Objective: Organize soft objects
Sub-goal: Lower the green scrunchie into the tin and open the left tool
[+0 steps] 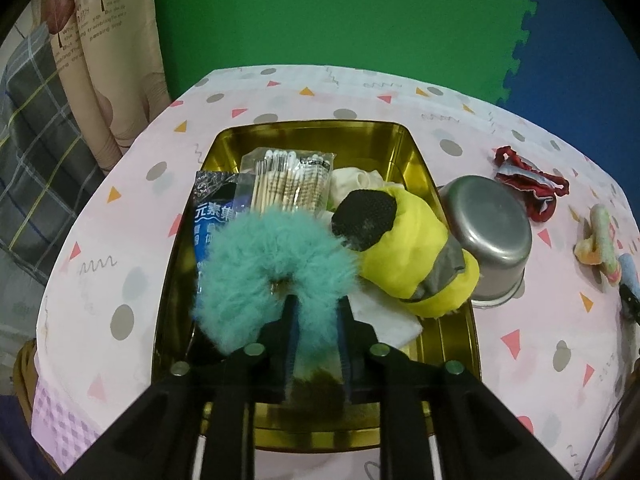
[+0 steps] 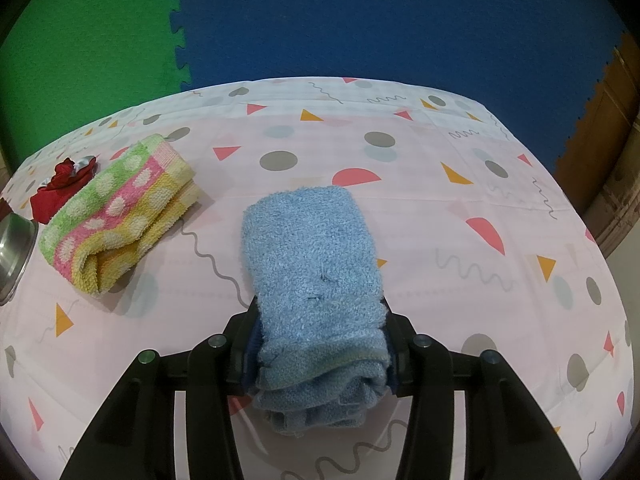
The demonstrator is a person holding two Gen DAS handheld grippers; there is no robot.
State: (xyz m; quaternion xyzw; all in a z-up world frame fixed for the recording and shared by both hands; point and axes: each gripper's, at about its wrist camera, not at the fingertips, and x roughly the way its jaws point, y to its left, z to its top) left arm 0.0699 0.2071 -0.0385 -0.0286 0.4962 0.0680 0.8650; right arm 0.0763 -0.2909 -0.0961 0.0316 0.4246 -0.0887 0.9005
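Left wrist view: left gripper [image 1: 316, 316] pinches teal fluffy scrunchie [image 1: 276, 268] over gold tin [image 1: 416, 152], awaiting release, while right gripper [image 2: 320, 344] clamps folded blue towel [image 2: 312, 264].

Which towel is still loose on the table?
On the pink patterned tablecloth, look left of the blue towel held in the right claw. The loose one is the folded towel beside the red scrunchie: green, pink and yellow stripes with white dots.
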